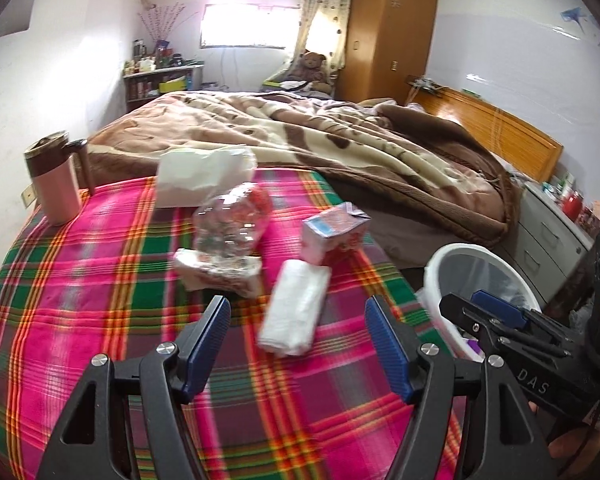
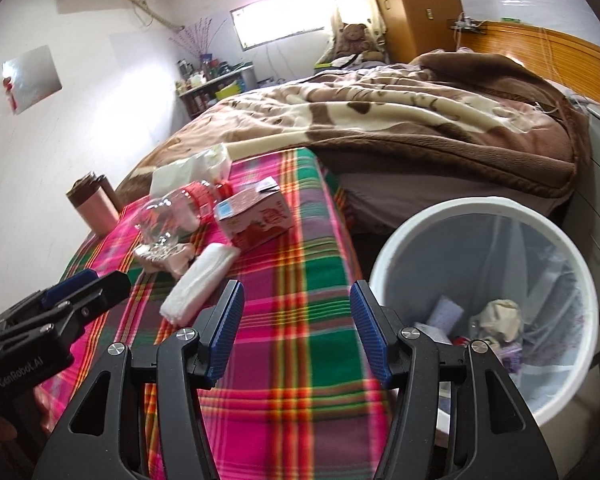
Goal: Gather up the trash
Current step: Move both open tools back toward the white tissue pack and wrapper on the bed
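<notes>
Looking along my left tool [image 1: 296, 344], I have the folded white tissue pack [image 1: 296, 308] lying just ahead of the fingertips and a little toward the right pad, on the plaid cloth [image 1: 100, 320] that covers the worktop. Its long axis runs nearly straight away from me, tilted slightly rightward at the far end, so the pads would close across its narrow width. The jaws stand apart with nothing between them. My right tool [image 2: 296, 328] is also empty, its jaws spread over bare cloth; from there the same pack sits off to the left and farther forward, so I judge the left one nearer. Behind the pack lie the crushed clear bottle [image 1: 230, 224], the pink drink carton [image 1: 334, 232] and a crumpled wrapper [image 1: 216, 274]. The white bin [image 2: 384, 264], already holding some scraps, stands just past the cloth's right edge, beside my right tool.
</notes>
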The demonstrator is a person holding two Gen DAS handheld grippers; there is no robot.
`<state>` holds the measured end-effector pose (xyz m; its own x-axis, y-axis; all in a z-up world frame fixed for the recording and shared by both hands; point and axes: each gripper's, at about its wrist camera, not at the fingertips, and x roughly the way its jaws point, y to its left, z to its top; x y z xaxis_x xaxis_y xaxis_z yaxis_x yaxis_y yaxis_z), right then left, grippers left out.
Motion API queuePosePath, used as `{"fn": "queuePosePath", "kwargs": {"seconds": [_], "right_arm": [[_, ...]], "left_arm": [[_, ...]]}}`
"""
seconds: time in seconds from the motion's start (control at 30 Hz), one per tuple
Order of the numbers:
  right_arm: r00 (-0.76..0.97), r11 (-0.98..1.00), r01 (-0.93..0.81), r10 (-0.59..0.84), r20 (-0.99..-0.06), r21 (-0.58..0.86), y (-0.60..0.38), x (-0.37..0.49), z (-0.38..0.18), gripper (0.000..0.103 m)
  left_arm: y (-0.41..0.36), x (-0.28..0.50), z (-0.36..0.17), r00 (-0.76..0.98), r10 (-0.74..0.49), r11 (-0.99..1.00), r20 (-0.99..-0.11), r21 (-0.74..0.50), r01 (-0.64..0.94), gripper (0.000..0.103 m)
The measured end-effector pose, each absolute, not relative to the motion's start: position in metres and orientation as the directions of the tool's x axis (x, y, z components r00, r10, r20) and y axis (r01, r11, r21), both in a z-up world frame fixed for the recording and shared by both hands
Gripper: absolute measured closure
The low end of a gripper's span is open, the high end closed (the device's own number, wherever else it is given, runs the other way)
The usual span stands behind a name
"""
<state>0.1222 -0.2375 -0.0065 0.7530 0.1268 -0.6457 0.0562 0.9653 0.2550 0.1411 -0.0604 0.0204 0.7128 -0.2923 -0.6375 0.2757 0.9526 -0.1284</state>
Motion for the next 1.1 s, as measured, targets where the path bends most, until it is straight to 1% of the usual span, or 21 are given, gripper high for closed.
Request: {"fn": "queuePosePath", "kwargs": {"seconds": [0.4,0.73,0.87,1.1], "right_arm": [[0.699,0.972,-0.015,0.178,-0.692,0.235,-0.199,0.152,-0.019,0.046],[0.645,0.963,-0.045,0.232,-0.728,0.267,-0.187,0.176,-0.032,0.045],[0.624,0.959,-0.048,0.247,-0.742,0.279,-0.183,0.184,-0.036,0.042],[0.572,0.958,-0.039,0.255,-0.779,0.285,-0.178,0.197,-0.044,0.042]], "left_arm": [[-0.026,0.167,0.014,0.72,-0.237,0.969,-0.652,-0.107,0.222,0.031],[-0.027,0.194,0.012,0.702,-0.256,0.962,-0.665,-0.102,0.255,0.029],[-0.028,0.204,0.013,0.697,-0.274,0.957,-0.663,-0.118,0.264,0.027],[-0.029,0.223,0.012,0.689,-0.266,0.959,-0.674,-0.112,0.261,0.026]]}}
